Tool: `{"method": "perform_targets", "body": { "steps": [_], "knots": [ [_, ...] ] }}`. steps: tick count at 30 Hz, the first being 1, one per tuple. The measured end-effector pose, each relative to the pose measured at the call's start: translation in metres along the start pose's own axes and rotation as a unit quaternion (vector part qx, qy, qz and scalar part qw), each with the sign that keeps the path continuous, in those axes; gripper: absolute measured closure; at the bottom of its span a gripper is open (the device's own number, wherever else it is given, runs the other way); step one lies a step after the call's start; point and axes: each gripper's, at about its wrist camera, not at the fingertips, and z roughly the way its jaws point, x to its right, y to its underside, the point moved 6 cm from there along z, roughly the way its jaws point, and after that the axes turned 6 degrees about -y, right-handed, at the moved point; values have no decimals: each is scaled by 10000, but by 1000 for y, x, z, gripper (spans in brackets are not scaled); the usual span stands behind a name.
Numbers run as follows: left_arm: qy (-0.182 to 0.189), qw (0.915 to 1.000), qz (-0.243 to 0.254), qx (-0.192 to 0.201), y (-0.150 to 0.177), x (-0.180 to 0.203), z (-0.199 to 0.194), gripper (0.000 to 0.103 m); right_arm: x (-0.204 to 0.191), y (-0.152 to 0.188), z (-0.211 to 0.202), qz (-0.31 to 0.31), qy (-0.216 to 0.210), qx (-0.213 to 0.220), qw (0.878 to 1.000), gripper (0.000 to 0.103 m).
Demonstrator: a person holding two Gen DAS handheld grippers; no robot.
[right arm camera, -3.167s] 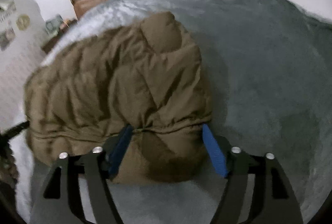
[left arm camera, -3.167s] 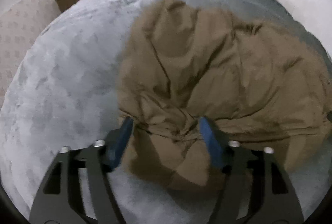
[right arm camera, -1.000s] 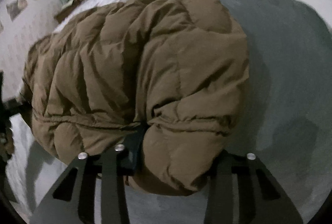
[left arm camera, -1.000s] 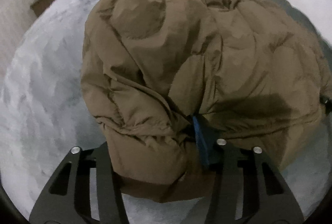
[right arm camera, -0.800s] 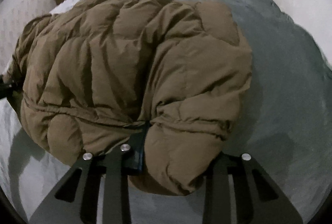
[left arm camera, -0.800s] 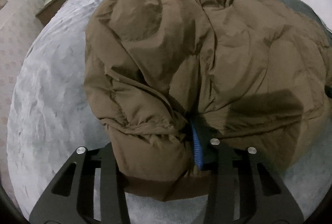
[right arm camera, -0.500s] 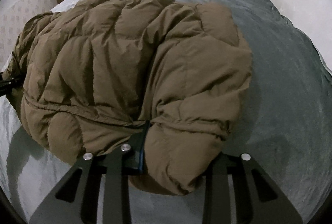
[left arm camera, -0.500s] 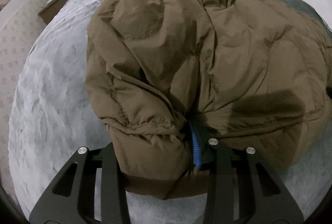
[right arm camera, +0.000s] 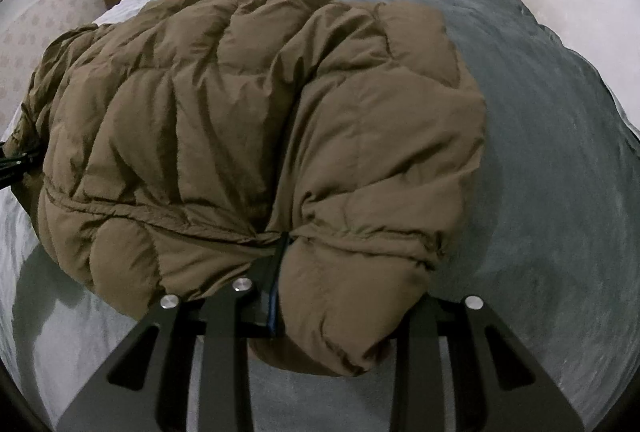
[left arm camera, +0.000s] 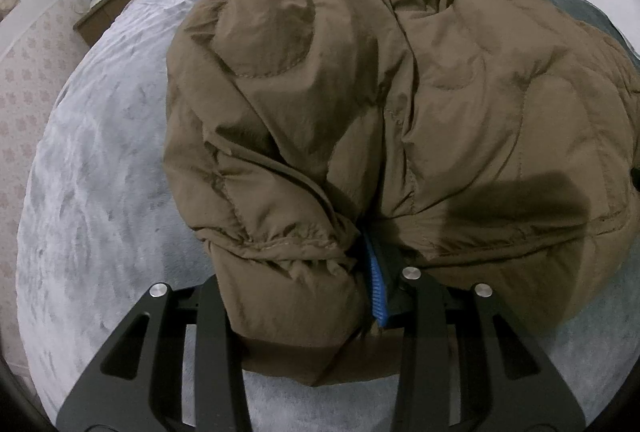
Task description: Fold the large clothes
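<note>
In the left wrist view I see the grey bed cover [left arm camera: 92, 200] filling the left part of the frame, with a small nightstand [left arm camera: 108, 16] in the upper left. The brown puffer jacket [left arm camera: 400, 112] lies on the bed and takes the centre and the right of the frame. My left gripper [left arm camera: 296, 280] is at the bottom centre, and its jaws are closed narrow on a thick bunch of the jacket's near hem; one blue pad [left arm camera: 376, 288] shows beside the fabric, the other is hidden under it.

In the right wrist view the jacket [right arm camera: 260, 120] fills the left and the centre, and the bare bed cover [right arm camera: 560, 152] is on the right. My right gripper [right arm camera: 344, 296] at the bottom centre also has its jaws pinched on a padded corner of the hem.

I judge that I am in the middle of a fold: both near corners are held, and the hem looks a little raised from the bed. The next move, I think, calls for carrying both corners together toward the upper part of the frame, at the same height, so the padded layers land flat and even. The filling is bulky and slippery, so the grip must be kept firm until the hem rests on the jacket.
</note>
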Motion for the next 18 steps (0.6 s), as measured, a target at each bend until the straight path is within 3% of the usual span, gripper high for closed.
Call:
{"method": "perform_targets", "body": {
  "steps": [18],
  "knots": [
    [-237, 9997, 109, 9, 1, 14, 3, 62, -1, 3, 9, -45, 204, -146, 9997, 71]
  ]
}}
